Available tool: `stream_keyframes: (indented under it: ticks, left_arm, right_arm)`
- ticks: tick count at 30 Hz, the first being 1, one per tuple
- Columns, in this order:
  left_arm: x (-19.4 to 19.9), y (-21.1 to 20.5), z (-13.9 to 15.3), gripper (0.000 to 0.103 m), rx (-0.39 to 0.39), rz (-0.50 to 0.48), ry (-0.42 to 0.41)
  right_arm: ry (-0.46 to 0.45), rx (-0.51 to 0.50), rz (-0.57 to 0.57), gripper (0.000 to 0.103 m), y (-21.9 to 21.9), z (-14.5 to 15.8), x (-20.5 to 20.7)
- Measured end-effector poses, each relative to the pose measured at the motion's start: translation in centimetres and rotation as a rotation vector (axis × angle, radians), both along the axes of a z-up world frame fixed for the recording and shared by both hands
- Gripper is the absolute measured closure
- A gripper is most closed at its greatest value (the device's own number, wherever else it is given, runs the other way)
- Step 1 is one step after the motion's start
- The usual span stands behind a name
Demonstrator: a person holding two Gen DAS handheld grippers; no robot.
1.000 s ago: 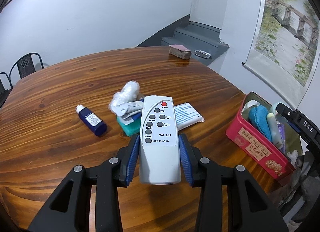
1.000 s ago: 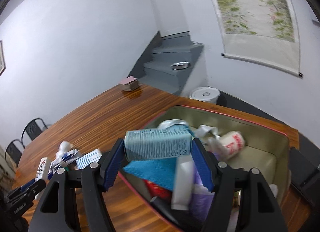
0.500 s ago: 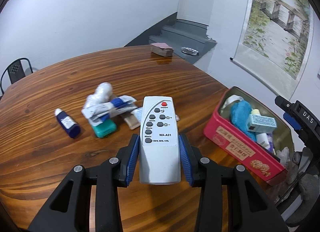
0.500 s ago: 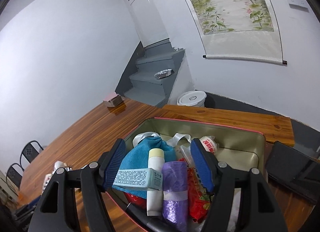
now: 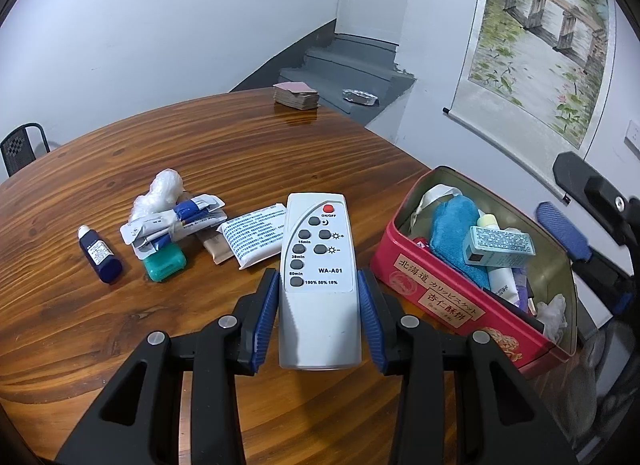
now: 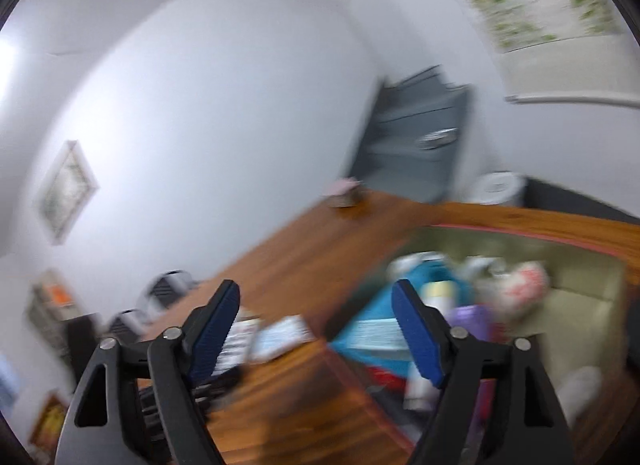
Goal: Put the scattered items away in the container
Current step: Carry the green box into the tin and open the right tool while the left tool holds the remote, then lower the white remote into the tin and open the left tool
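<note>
At centre frame, the left gripper (image 5: pixel 318 317) pinches a white rigid plastic remote control (image 5: pixel 318 285) by its lower sides; it looks light, stiff and slick, so this low grip suits it. At right, the red rectangular metal tin (image 5: pixel 460 297) waits, and the right gripper (image 6: pixel 316 329) hangs wide and empty.

The small teal box (image 5: pixel 500 245) that the right tool (image 6: pixel 316 329) carried a second ago now lies in the red tin (image 5: pixel 436 297), on the blue cloth (image 5: pixel 454 233). That tool is now empty, its jaws spread wide, swinging away above the tin's near edge, its view blurred. The left tool (image 5: pixel 319 305) now sits closer to the tin
</note>
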State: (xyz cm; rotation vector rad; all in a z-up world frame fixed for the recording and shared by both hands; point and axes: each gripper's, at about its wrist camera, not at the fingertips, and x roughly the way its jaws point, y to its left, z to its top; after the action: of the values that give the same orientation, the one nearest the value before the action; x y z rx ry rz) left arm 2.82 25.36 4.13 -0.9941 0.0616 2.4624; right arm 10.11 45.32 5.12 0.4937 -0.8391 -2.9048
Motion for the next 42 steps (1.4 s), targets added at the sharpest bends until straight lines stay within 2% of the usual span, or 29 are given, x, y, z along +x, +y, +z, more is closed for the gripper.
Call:
stream_keyframes:
  ticks: [4, 7, 10, 14, 18, 20, 24, 28, 37, 42]
  left_arm:
    - [-0.2, -0.4, 0.0, 0.061, 0.005, 0.008, -0.007]
    - [-0.1, -0.6, 0.1, 0.061, 0.011, 0.009, -0.006]
    - [0.0, -0.6, 0.3, 0.061, 0.015, 0.005, -0.004]
    - [0.1, -0.4, 0.2, 0.061, 0.012, -0.001, -0.004]
    - [0.3, 0.2, 0.1, 0.061, 0.004, -0.011, -0.003]
    - [0.4, 0.6, 0.2, 0.061, 0.004, -0.016, -0.002]
    - [0.5, 2.2, 0.5, 0.061, 0.016, -0.05, -0.003]
    - [0.5, 4.7, 1.0, 0.061, 0.024, -0.095, 0.001]
    - [-0.2, 10.0, 1.2, 0.061, 0.034, -0.205, 0.003]
    - [-0.5, 12.4, 1.1, 0.06, 0.057, -0.272, -0.009]
  right_arm:
    - [-0.086, -0.038, 0.11, 0.021, -1.1, -1.4, -2.1]
    - [-0.16, -0.138, 0.155, 0.021, -0.4, -3.1, -3.6]
    - [-0.188, -0.176, 0.104, 0.021, 0.7, -3.9, -3.9]
    - [-0.233, -0.104, -0.065, 0.021, 1.7, -3.9, -3.3]
    - [-0.292, -0.145, -0.158, 0.021, 3.3, -4.8, -2.9]
    - [-0.282, -0.163, -0.17, 0.021, 3.6, -4.8, -2.6]
    - [-0.206, -0.15, -0.201, 0.021, 3.4, -3.4, -1.2]
    - [-0.119, -0.135, -0.314, 0.021, 3.7, -2.1, 1.5]
    - [-0.003, -0.128, -0.465, 0.02, 5.3, 0.2, 3.8]
    - [0.029, -0.128, -0.478, 0.019, 5.5, 1.1, 4.2]
